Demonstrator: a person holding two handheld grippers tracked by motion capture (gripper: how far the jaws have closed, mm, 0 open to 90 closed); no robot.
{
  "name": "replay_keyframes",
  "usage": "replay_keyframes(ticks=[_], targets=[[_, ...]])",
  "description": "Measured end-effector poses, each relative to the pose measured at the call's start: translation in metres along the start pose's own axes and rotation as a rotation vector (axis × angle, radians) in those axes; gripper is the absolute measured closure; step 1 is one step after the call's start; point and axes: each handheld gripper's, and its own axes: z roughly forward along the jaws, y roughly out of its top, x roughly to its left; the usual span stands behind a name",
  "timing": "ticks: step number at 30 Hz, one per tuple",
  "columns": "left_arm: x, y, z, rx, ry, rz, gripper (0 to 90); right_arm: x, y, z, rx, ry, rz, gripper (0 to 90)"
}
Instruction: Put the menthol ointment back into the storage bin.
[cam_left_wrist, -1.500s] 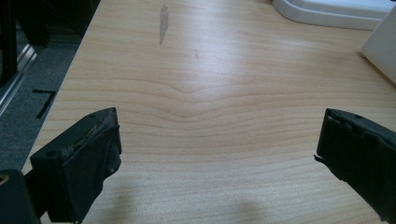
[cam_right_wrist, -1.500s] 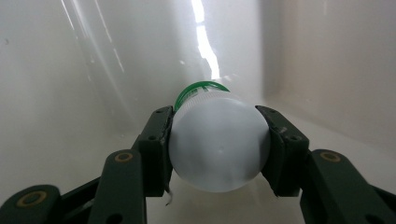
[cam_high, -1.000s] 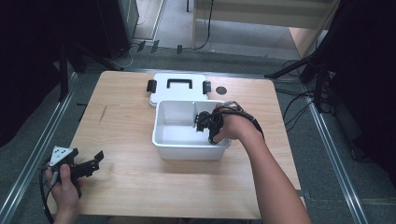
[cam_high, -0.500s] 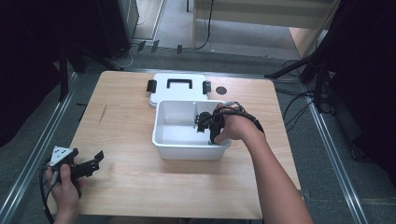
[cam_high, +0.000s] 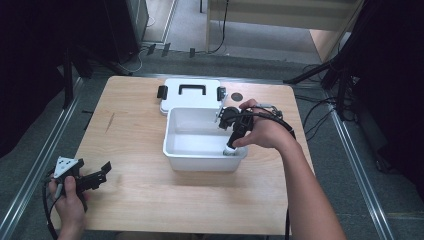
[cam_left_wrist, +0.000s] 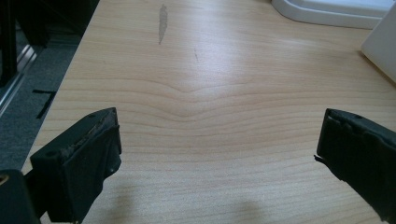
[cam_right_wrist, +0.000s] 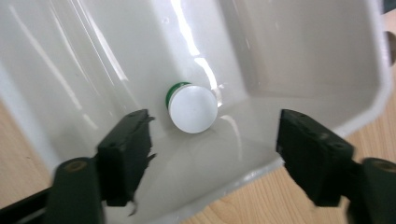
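At the left edge of the high view, the left gripper (cam_high: 102, 170) is being held low over the near left corner of the wooden table (cam_high: 135, 135). In the left gripper view its jaws are being kept wide apart over bare wood, with nothing between them. It is judged to be idle in this step.

Toward the middle, a white lid (cam_high: 190, 95) with a black handle is lying flat on the table, just behind the white bin (cam_high: 200, 161), which is standing open.

At the right, the right gripper (cam_high: 230, 148) is being pointed down into the near right corner of the bin. In the right gripper view (cam_right_wrist: 215, 135) its jaws are being held wide, and a small bottle (cam_right_wrist: 191, 107) with a white cap and a green band is lying on the bin floor beyond the tips, apart from both jaws.

The step in hand is judged to be either a reach for the bottle or its release into the bin; which one cannot be told from the pictures. If a pick is meant, the gripper is to be pushed forward until the cap is lying between the jaws, then closed, with the near bin wall being avoided. If a release, a straight lift out is called for.
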Motion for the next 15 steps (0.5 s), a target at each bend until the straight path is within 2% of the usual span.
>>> replay_keyframes(ticks=[2, 3, 4, 5, 7, 8, 9, 10, 11, 12, 13, 15], targets=[[0.0, 0.0, 0.0, 0.0, 0.0, 0.002, 0.3, 0.001, -0.007, -0.015, -0.048, -0.022, 0.047, 14.1], [0.0, 0.0, 0.0, 0.0, 0.0, 0.002, 0.3, 0.001, -0.007, -0.015, -0.048, -0.022, 0.047, 14.1], [0.0, 0.0, 0.0, 0.0, 0.0, 0.002, 0.3, 0.002, -0.013, -0.025, -0.096, -0.017, 0.069, 12.7], [0.0, 0.0, 0.0, 0.0, 0.001, 0.003, 0.3, 0.002, -0.013, -0.025, -0.096, -0.017, 0.069, 12.7], [0.0, 0.0, 0.0, 0.0, 0.001, 0.003, 0.3, 0.001, -0.021, -0.033, -0.145, -0.013, 0.097, 4.6], [0.0, 0.0, 0.0, 0.0, 0.001, 0.003, 0.3, 0.0, -0.025, -0.036, -0.167, -0.008, 0.117, 1.9], [0.0, 0.0, 0.0, 0.0, 0.002, 0.003, 0.3, -0.001, -0.034, -0.041, -0.214, -0.001, 0.16, 0.0], [0.0, 0.0, 0.0, 0.0, 0.002, 0.003, 0.3, -0.001, -0.034, -0.041, -0.214, -0.001, 0.16, 0.0], [0.0, 0.0, 0.0, 0.001, 0.002, 0.003, 0.3, -0.001, -0.041, -0.043, -0.237, 0.003, 0.187, 0.0], [0.0, 0.0, 0.0, 0.002, 0.003, 0.004, 0.3, -0.001, -0.052, -0.043, -0.269, -0.006, 0.238, 0.0], [0.0, 0.0, 0.0, 0.002, 0.003, 0.004, 0.3, -0.001, -0.052, -0.043, -0.269, -0.006, 0.238, 0.0], [0.0, 0.0, 0.0, 0.003, 0.005, 0.008, 0.3, -0.001, -0.064, -0.042, -0.295, -0.017, 0.274, 0.0]])
